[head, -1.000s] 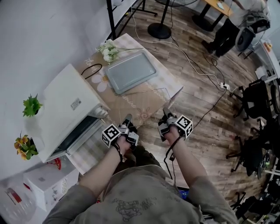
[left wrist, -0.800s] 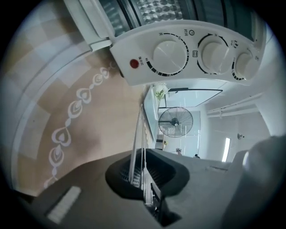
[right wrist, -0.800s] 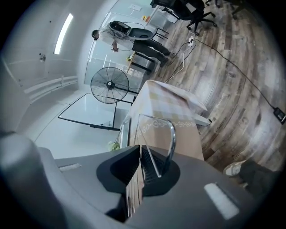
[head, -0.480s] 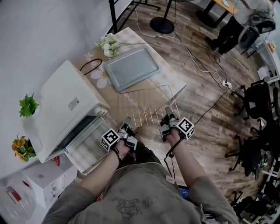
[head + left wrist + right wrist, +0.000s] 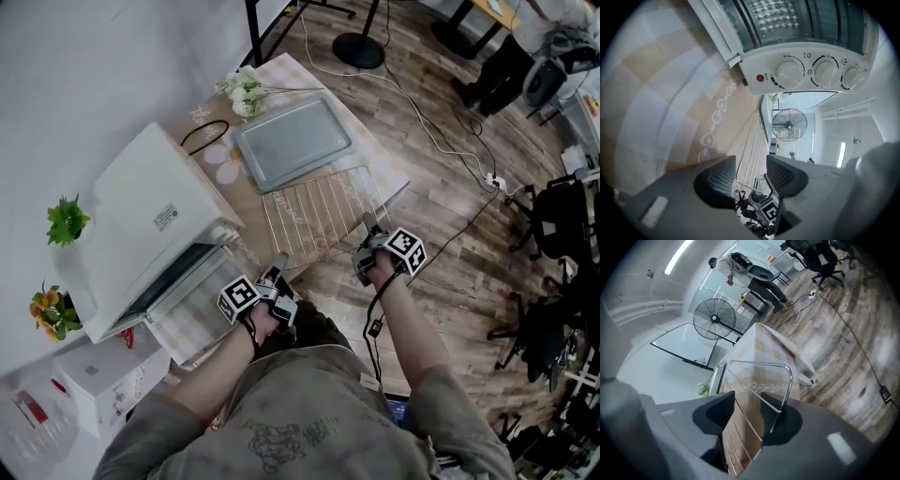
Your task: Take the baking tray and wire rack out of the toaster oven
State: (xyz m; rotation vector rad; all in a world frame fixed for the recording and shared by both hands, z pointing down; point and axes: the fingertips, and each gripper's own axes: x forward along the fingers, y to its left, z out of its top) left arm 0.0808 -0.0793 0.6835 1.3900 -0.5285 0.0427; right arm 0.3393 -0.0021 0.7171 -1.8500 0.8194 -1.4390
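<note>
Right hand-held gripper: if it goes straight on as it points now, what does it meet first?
The wire rack: its edge lies between the right hand-held gripper's jaws, which have just been opening. Beyond it, probably the table.

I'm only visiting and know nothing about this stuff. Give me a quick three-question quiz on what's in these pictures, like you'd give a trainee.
1. True or false: the flat grey metal baking tray sits inside the white toaster oven.
2. The silver wire rack lies: A on the wooden floor; B on the cloth-covered table beside the tray; C on top of the oven.
3. What runs between the left tool's jaws?
Key: 1 false, it lies on the table outside the oven; 2 B; 3 the wire rack's edge.
</note>
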